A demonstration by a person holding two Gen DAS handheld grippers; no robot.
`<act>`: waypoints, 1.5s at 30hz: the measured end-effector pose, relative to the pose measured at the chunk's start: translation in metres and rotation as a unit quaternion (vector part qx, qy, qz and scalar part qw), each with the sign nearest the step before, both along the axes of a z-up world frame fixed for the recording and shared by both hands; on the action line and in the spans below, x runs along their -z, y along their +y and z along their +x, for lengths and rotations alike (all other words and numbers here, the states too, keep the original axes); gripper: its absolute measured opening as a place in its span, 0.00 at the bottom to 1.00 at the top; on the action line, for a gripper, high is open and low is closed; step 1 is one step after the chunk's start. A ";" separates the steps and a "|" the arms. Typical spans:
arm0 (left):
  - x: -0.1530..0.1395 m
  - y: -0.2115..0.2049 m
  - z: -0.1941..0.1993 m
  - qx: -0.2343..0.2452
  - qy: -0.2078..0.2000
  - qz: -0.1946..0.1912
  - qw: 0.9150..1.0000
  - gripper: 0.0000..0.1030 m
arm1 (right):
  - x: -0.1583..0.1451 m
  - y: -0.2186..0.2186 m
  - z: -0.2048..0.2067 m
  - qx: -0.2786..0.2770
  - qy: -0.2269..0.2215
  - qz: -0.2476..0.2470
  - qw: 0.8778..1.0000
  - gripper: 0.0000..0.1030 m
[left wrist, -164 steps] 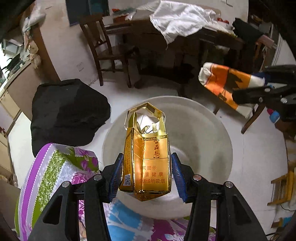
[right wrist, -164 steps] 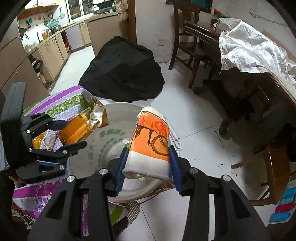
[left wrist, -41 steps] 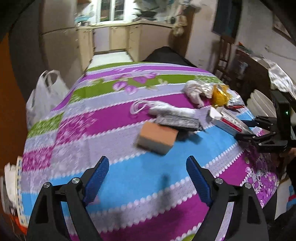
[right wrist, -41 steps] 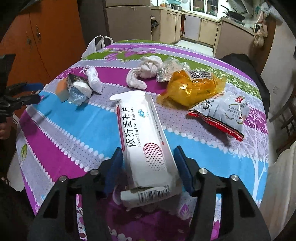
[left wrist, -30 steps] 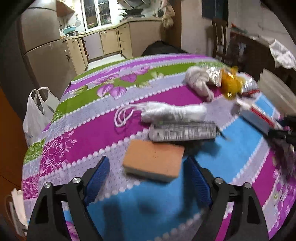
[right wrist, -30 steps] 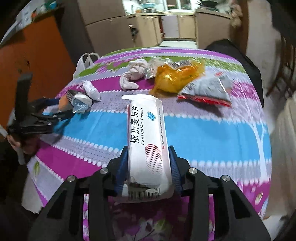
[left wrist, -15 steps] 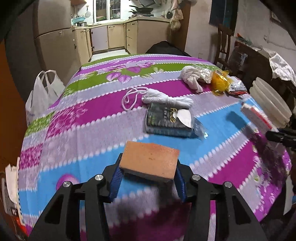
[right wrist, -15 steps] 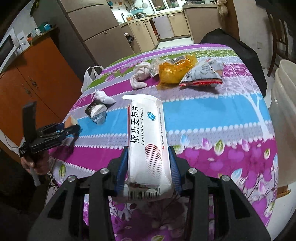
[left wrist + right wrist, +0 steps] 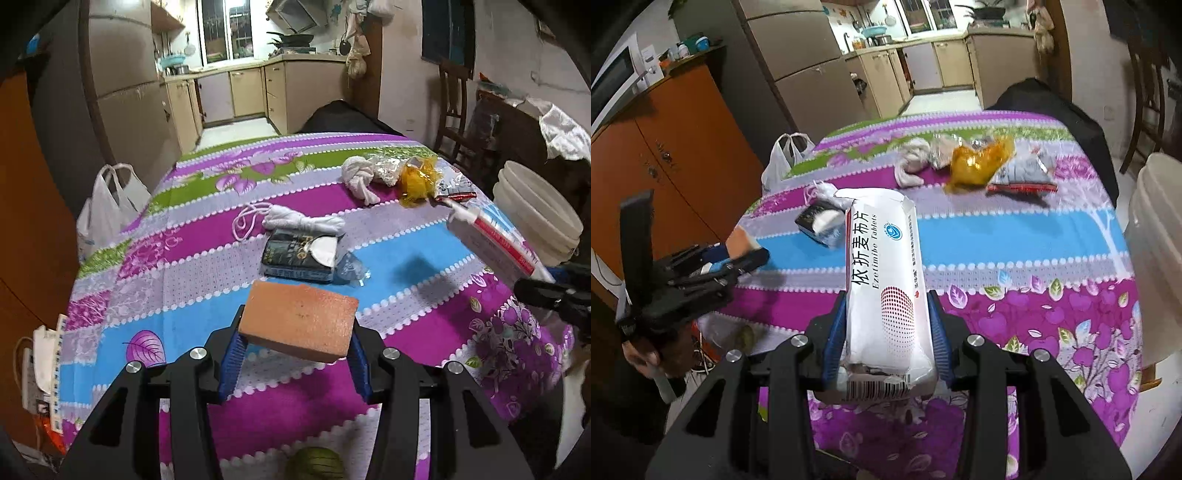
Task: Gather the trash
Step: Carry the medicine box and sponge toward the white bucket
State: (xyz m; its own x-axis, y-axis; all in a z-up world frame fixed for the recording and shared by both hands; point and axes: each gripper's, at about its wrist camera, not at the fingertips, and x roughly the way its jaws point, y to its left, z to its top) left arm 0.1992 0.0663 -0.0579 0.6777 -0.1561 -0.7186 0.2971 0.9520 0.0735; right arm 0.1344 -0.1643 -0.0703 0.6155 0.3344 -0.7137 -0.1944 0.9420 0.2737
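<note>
My left gripper (image 9: 293, 356) is shut on an orange sponge block (image 9: 300, 322) and holds it above the near edge of the flowered tablecloth (image 9: 207, 258). My right gripper (image 9: 886, 339) is shut on a white tablet box (image 9: 882, 273) held above the table's near right side; the box also shows in the left wrist view (image 9: 491, 242). The left gripper with the sponge shows at the left of the right wrist view (image 9: 738, 254). More trash lies on the table: a dark packet (image 9: 301, 253), a knotted white bag (image 9: 303, 223), a white rag (image 9: 356, 177), a yellow wrapper (image 9: 417, 181) and a silver snack bag (image 9: 1023, 173).
A stack of white buckets (image 9: 535, 214) stands off the table's right side, also in the right wrist view (image 9: 1156, 258). A white plastic bag (image 9: 107, 206) hangs at the left. Orange cabinets (image 9: 665, 173), a wooden chair (image 9: 454, 110) and a black covered heap (image 9: 1049, 107) surround the table.
In the last second, my left gripper closed on the orange sponge and lifted it back off the table. My right gripper pulled back and up with the tablet box.
</note>
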 end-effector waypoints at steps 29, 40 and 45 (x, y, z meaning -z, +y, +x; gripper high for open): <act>-0.073 -0.202 0.045 0.146 -0.071 0.062 0.985 0.48 | -0.094 -0.156 -0.013 0.147 -0.011 -0.054 0.988 0.40; -0.095 -0.307 0.053 0.227 -0.095 0.079 0.966 0.48 | -0.106 -0.249 -0.019 0.232 0.020 -0.074 0.970 0.40; -0.090 -0.362 0.056 0.260 -0.097 0.091 0.956 0.48 | -0.105 -0.286 -0.026 0.266 0.039 -0.079 0.960 0.40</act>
State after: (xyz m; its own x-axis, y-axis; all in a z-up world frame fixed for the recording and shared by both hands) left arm 0.2547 -0.2958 0.0323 0.6663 -0.3925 -0.6341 0.6907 0.6454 0.3262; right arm 0.1079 -0.4501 0.0343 0.6124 -0.1280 -0.7801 0.3400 0.9335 0.1137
